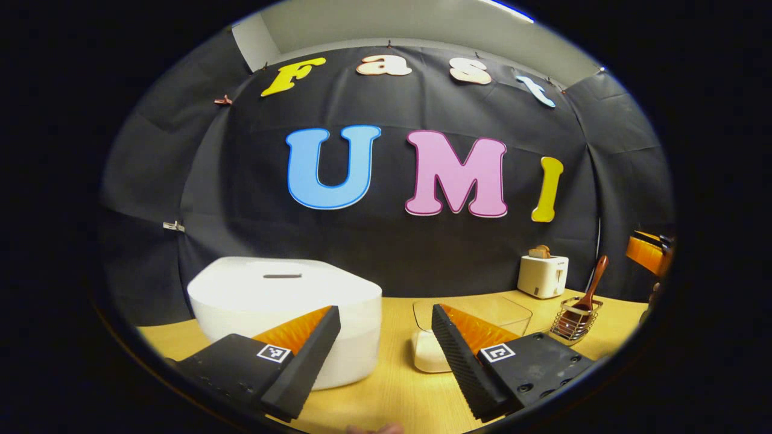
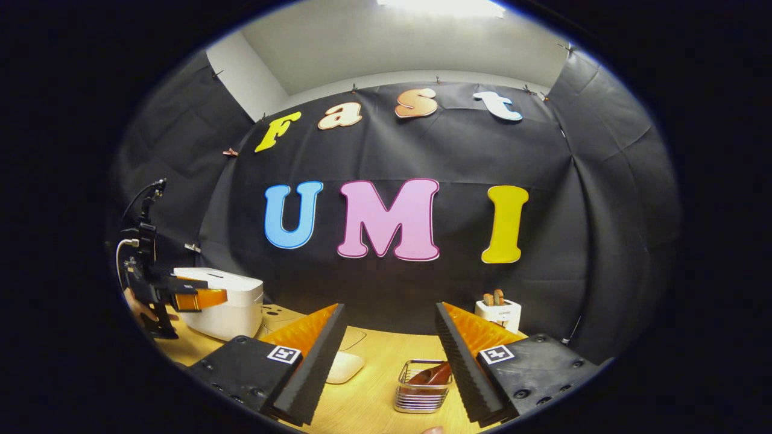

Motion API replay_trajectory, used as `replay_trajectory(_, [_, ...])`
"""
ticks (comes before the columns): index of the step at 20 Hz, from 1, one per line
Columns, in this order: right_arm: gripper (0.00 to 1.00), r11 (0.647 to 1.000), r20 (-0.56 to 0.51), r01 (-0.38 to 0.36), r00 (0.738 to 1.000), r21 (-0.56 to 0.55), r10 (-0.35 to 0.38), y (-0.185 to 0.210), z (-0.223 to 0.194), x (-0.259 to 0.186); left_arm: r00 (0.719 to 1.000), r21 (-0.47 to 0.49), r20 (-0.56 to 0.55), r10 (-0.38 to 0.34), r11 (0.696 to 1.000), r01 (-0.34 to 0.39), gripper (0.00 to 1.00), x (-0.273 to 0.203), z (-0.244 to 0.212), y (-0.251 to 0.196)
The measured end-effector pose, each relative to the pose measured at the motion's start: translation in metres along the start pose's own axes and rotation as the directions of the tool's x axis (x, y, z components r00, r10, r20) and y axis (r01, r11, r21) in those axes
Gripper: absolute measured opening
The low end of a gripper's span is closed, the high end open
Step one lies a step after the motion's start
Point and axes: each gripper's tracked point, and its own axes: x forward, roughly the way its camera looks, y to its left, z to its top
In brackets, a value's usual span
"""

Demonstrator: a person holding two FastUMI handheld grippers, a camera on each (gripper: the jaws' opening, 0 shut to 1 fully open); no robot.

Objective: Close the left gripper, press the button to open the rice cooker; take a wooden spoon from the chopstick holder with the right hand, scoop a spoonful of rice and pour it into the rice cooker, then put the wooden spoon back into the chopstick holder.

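Pale wood tabletop [image 1: 392, 386] ran under both grippers, backed by black cloth. Nearest in the left gripper view, the left gripper [image 1: 386, 361] had its fingers spread wide, gripping nothing; the first step called for them to be brought together. Just ahead and to its left sat the white rice cooker [image 1: 289, 307], lid down, with the button not discernible. Ahead to its right stood a clear container [image 1: 482, 313] with white rice at the bottom, then the wire chopstick holder [image 1: 576, 319] with the wooden spoon [image 1: 594, 283] leaning up and rightward. A white toaster [image 1: 543, 276] stood farthest back.

In the right gripper view, the right gripper [image 2: 389, 374] was likewise parted and empty, the chopstick holder [image 2: 423, 386] lying just ahead between its fingers, the spoon's bowl [image 2: 431, 375] showing inside. Judging by this, the right hand was the nearer to the spoon, and the left nearer to the cooker [image 2: 226, 304].
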Motion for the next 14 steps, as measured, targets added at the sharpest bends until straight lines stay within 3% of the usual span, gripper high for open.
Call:
replay_trajectory(4, [0.92, 0.999, -0.063, -0.036, 0.997, -0.030, 0.035, 0.028, -0.043, 0.005, 0.999, 0.007, -0.032, -0.016, 1.000, 0.017, 0.98, 0.009, -0.029, -0.014])
replay_trajectory(6, [0.96, 0.998, -0.105, -0.057, 0.993, -0.007, 0.056, 0.042, -0.068, 0.013, 0.998, 0.002, -0.060, -0.024, 1.000, 0.024, 0.98, 0.013, -0.043, -0.016])
replay_trajectory(7, [0.92, 0.997, -0.131, -0.071, 0.989, 0.012, 0.072, 0.050, -0.081, 0.016, 0.997, 0.001, -0.078, -0.025, 1.000, 0.025, 0.98, 0.015, -0.050, -0.016])
replay_trajectory(10, [0.93, 0.994, -0.214, -0.103, 0.971, 0.039, 0.109, 0.064, -0.117, 0.020, 0.993, -0.006, -0.114, -0.018, 1.000, 0.017, 0.98, 0.018, -0.066, -0.012])
replay_trajectory(14, [0.94, 0.992, -0.261, -0.111, 0.957, 0.058, 0.122, 0.066, -0.135, 0.022, 0.992, 0.014, -0.129, 0.004, 1.000, -0.002, 0.98, 0.022, -0.076, -0.006])
